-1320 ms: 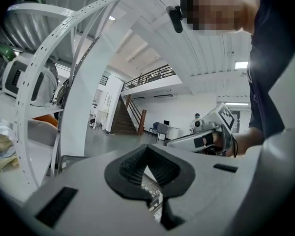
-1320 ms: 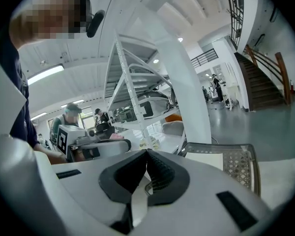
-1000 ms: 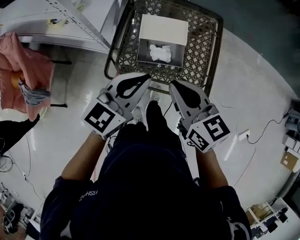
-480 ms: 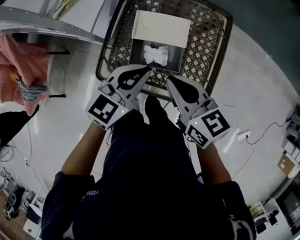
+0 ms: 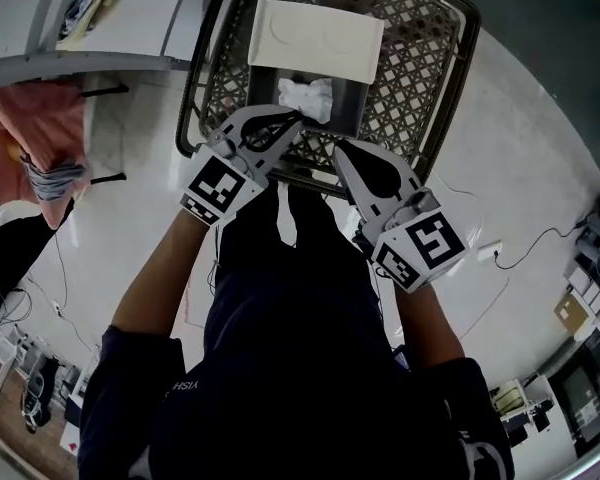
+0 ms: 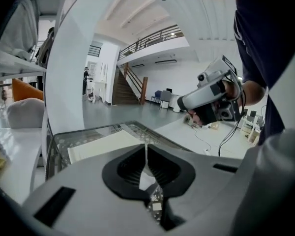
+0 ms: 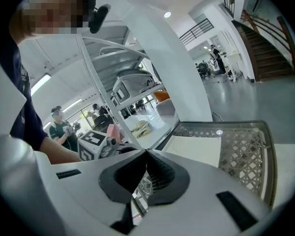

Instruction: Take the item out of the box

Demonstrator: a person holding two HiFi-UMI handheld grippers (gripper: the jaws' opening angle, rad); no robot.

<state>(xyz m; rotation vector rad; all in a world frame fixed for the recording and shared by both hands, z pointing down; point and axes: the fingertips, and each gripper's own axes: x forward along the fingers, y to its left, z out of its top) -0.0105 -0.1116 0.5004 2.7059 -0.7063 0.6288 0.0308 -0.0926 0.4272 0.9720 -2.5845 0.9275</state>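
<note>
The white item (image 5: 305, 96) sits in the open box (image 5: 348, 110) inside the wire basket (image 5: 435, 78). It is just ahead of my left tool (image 5: 283, 123), and my right tool (image 5: 342, 155) hangs further back. Both tools have their jaws together, holding nothing.

My head camera looks steeply down from overhead, with the basket (image 5: 425, 78) at 12 o'clock. The cameras on the left hand-held gripper (image 5: 285, 126) and right hand-held gripper (image 5: 345, 158) sit close behind their jaws, facing across that basket, which all views share.
</note>
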